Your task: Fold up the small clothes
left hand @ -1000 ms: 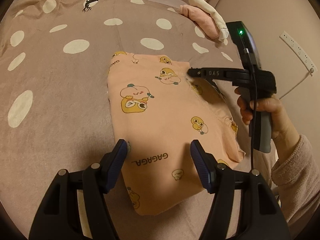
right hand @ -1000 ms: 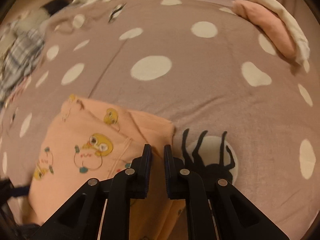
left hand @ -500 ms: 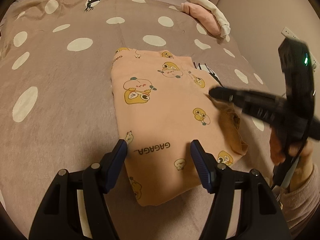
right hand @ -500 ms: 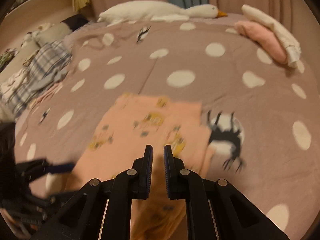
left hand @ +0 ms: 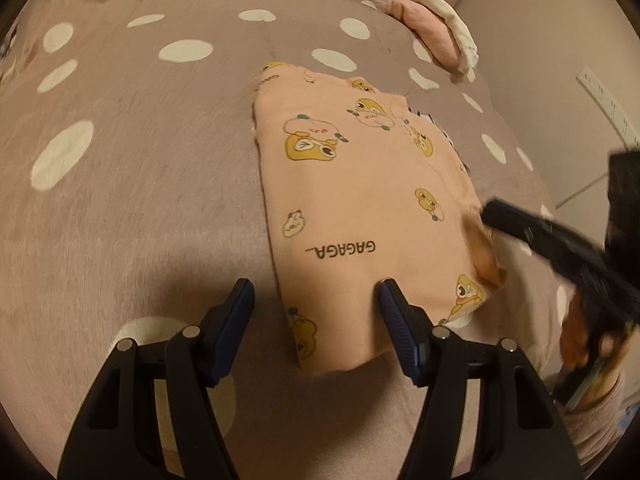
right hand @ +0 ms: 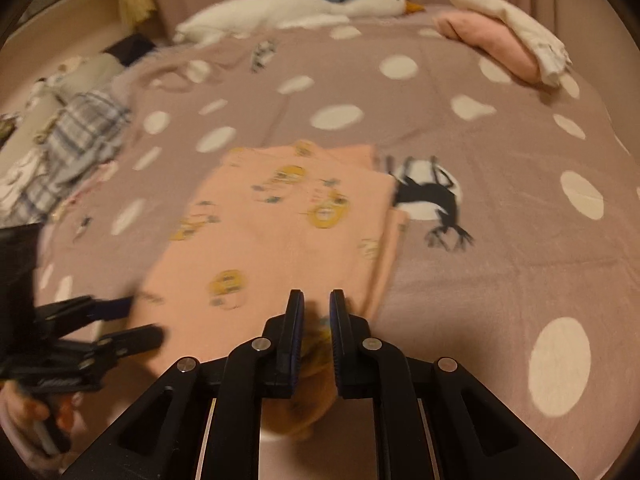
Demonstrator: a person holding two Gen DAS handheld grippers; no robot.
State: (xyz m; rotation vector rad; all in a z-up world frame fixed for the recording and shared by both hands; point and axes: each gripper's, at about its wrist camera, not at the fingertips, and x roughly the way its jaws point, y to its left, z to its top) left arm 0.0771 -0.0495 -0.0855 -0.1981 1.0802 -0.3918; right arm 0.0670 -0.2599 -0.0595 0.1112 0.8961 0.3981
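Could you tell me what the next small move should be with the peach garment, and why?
Probably close the left claw on the near edge of the peach garment: it is open, straddling that edge, while the right claw already pinches the near right corner. With both corners held, the near end could be folded away across the bedspread.

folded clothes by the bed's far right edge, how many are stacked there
2: a pink piece lies on the bedspread, and a white piece is draped on top of it. More could be hidden underneath.
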